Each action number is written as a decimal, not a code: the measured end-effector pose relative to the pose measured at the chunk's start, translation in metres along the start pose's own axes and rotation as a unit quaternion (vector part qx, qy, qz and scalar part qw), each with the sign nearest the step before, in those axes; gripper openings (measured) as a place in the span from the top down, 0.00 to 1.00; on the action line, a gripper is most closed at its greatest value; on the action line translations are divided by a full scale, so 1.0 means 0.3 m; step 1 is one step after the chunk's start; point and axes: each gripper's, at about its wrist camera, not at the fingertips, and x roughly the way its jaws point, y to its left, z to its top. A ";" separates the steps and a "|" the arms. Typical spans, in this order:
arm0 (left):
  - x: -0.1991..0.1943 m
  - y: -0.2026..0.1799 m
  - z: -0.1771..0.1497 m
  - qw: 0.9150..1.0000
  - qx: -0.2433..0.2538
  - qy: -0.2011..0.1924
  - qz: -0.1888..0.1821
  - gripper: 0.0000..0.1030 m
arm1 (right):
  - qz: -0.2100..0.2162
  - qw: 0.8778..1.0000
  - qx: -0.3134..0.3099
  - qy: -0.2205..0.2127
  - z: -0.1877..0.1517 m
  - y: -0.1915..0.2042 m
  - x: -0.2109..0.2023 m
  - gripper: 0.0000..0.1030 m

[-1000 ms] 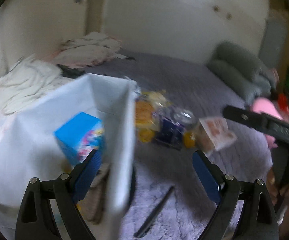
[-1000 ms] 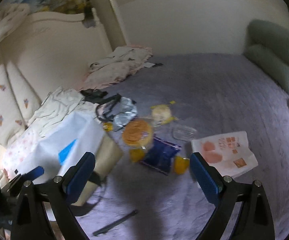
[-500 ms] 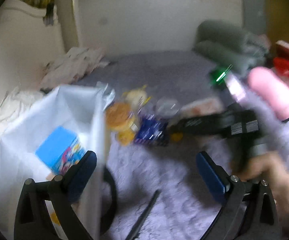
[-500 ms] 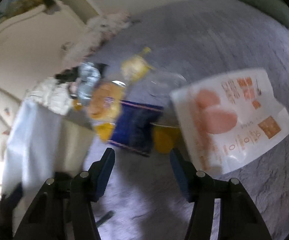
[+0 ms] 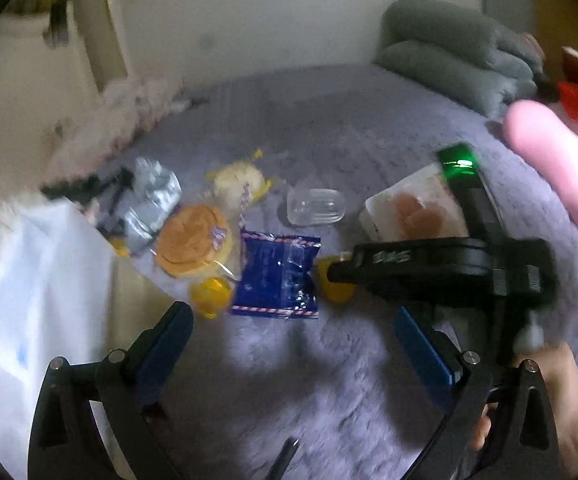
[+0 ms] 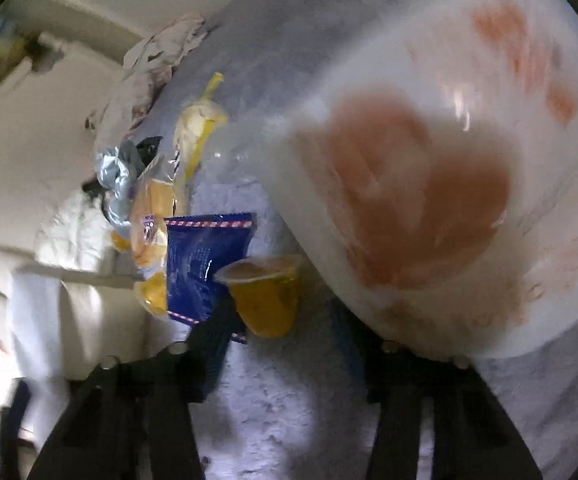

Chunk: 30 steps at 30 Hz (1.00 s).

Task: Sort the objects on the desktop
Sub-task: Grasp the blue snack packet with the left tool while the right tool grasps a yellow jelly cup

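Observation:
Snacks lie on a purple fuzzy blanket (image 5: 329, 380): a blue packet (image 5: 277, 276), a wrapped bun (image 5: 195, 242), yellow jelly cups (image 5: 211, 298), a clear plastic case (image 5: 316, 206) and a white pouch with orange prints (image 5: 413, 208). My left gripper (image 5: 289, 344) is open and empty above the blanket. My right gripper (image 6: 279, 316) is low at a yellow jelly cup (image 6: 265, 296). Its fingers stand either side of the cup, apart from it. The white pouch (image 6: 429, 200) fills the right wrist view. The right gripper body also shows in the left wrist view (image 5: 441, 268).
A white bag (image 5: 29, 280) stands at the left. Crumpled silver wrap (image 5: 149, 200) and a yellow-wrapped pastry (image 5: 237, 180) lie behind the bun. Grey pillows (image 5: 449, 48) sit at the back right. A black stick (image 5: 285, 456) lies near the front edge.
My right gripper has dropped down and forward to the jelly cup and narrowed around it. My left gripper has swung right, away from the white bag.

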 end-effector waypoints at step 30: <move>0.413 0.038 0.038 0.991 0.039 0.080 0.102 0.51 | 0.145 0.980 0.127 -0.043 0.051 -0.184 -0.211 0.69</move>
